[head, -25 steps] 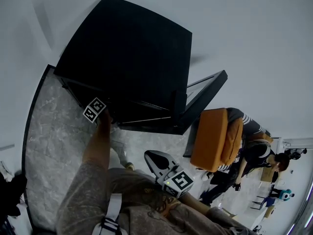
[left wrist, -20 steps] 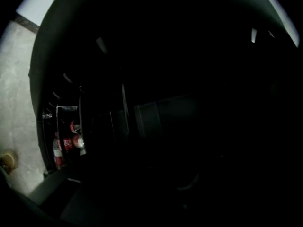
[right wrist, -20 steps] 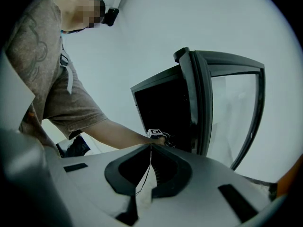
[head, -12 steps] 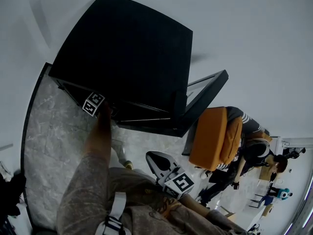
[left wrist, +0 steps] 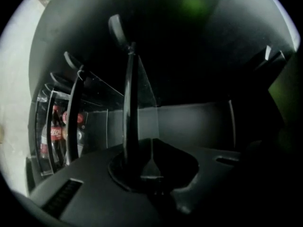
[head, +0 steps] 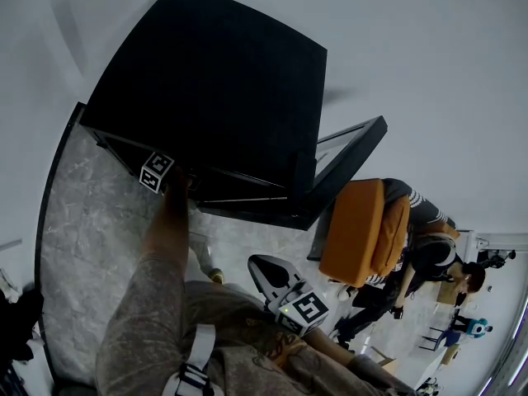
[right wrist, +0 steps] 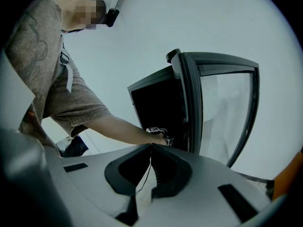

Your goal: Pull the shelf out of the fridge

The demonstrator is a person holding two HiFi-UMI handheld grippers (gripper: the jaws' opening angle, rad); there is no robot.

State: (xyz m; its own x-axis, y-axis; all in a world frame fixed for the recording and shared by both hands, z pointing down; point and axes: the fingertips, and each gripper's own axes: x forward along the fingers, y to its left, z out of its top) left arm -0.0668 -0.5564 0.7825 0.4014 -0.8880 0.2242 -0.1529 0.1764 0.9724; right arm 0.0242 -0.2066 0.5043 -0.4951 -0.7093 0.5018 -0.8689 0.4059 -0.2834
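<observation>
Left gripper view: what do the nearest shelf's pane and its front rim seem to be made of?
The shelf's pane looks like clear glass or acrylic: the fridge's back wall shows through it, and its edge catches light. The front rim looks like dark moulded plastic with a slight sheen, though the dim light leaves that open.

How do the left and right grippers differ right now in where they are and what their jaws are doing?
The left gripper reaches into the fridge; the right gripper hangs outside it, close to the person. The left gripper's jaws have just been closing and appear to pinch the shelf at its front edge; the right gripper's jaws are together on nothing. Both point toward the fridge.
</observation>
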